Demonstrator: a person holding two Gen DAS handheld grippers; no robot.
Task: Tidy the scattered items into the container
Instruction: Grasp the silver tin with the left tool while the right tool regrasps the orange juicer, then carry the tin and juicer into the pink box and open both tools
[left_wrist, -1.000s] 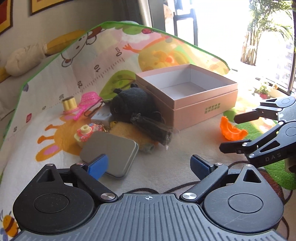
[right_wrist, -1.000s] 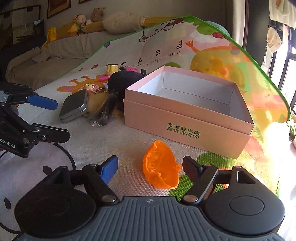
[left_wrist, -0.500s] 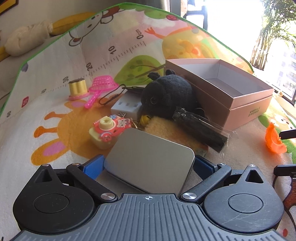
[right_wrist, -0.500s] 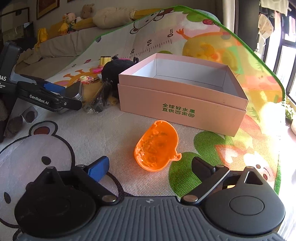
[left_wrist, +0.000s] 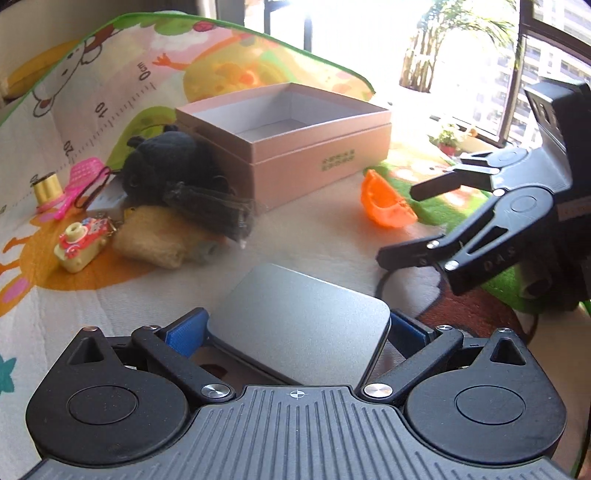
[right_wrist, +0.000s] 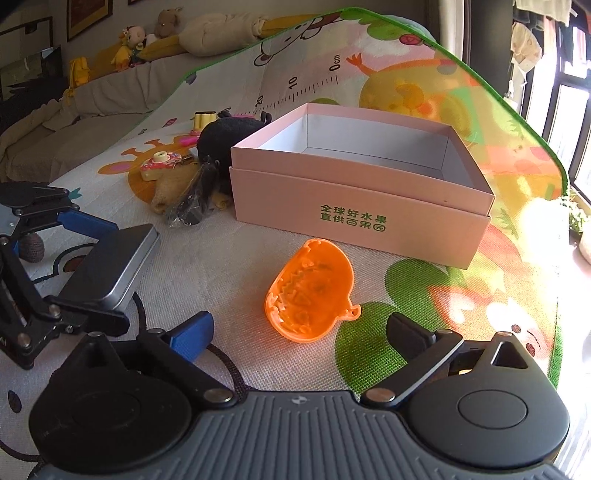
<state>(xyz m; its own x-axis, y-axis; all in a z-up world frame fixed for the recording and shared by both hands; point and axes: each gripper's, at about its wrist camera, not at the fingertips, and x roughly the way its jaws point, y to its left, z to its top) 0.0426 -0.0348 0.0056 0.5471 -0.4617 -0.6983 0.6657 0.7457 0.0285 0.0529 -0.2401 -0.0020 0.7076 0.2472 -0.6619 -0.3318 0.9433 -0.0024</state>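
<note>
Scattered items lie on a cartoon-printed play mat (right_wrist: 424, 306), most of them heaped against the left side of the pink box (right_wrist: 364, 212), which sits open-topped and empty, green printed characters on its front wall. Left tongs (left_wrist: 295, 330) spread to their widest, straddling a flat grey metal tin (left_wrist: 303, 317); the blue pads flank the tin's two sides, though whether they press on it cannot be told. Seen from the right wrist, the tin (right_wrist: 110, 262) is tilted between those left tongs (right_wrist: 86, 271), far corner raised, the pads at its edges. Right tongs (right_wrist: 297, 334) wide apart, holding nothing; an orange plastic toy (right_wrist: 310, 291) lies on the mat just ahead of them, roughly between the fingers but clear of both, close to the box's front wall. From the left wrist the right tongs (left_wrist: 417, 221) show at the right, tips spread, the orange toy (left_wrist: 386, 205) just past them. Pile beside the box: black plush toy (left_wrist: 162, 168) against the box's side, a dark item in clear wrap (left_wrist: 210, 212) lying over a tan fuzzy piece (left_wrist: 155, 242), a small toy camera (left_wrist: 79, 245), a pink strainer (left_wrist: 79, 181), a gold spool (left_wrist: 46, 186). Stuffed toys line a sofa (right_wrist: 92, 96) behind the mat.
</note>
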